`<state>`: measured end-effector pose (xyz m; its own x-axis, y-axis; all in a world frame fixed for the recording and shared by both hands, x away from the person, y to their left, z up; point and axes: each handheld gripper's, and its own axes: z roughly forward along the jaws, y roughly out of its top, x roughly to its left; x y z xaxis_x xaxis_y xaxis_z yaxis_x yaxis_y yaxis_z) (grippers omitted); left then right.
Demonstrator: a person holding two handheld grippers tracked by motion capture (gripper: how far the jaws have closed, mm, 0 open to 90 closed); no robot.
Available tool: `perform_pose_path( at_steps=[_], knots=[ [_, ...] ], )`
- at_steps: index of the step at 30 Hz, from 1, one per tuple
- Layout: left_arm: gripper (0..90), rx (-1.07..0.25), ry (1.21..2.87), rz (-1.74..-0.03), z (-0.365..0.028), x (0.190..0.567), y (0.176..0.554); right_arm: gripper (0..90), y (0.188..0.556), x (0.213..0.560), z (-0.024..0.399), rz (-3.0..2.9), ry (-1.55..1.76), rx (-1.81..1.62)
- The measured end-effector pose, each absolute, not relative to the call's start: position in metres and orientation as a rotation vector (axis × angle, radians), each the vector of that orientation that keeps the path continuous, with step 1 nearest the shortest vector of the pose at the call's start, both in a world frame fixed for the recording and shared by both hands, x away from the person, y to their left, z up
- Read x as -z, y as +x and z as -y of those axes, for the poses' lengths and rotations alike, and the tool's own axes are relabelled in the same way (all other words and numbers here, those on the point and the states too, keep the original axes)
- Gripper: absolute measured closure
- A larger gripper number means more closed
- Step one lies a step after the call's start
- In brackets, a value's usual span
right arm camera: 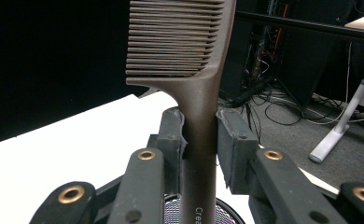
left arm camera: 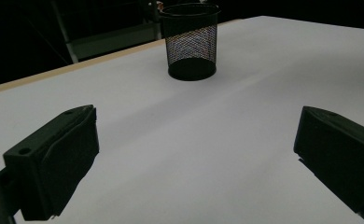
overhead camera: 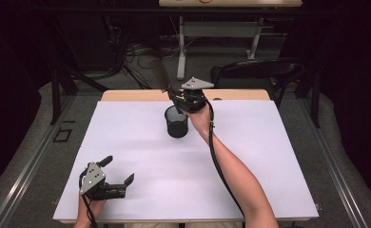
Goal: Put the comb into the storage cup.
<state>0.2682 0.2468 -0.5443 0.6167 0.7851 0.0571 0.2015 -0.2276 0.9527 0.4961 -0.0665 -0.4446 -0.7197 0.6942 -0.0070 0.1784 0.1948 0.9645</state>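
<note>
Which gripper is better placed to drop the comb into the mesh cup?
Right. The right gripper already clamps the comb directly above the mesh cup. The left gripper rests open near the table's front edge.

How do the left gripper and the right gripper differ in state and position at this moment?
The left gripper has its jaws spread wide with nothing between them; the right gripper is shut on a brown comb, clamping its handle. The left gripper sits low near the table's front edge; the right gripper is at the far side, over the black mesh cup, with the comb's handle end pointing down toward it. Both have black jaws and a grey three-cornered plate.
</note>
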Motion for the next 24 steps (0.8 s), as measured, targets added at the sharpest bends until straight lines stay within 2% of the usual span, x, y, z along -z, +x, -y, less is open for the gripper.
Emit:
perform_pose_path(
  at_steps=[24],
  knots=[
    [0.1,-0.670,1.748,-0.810,-0.247,0.544,0.268,72.8,0.500,0.457,0.062,-2.056,0.826,-1.531]
  ],
)
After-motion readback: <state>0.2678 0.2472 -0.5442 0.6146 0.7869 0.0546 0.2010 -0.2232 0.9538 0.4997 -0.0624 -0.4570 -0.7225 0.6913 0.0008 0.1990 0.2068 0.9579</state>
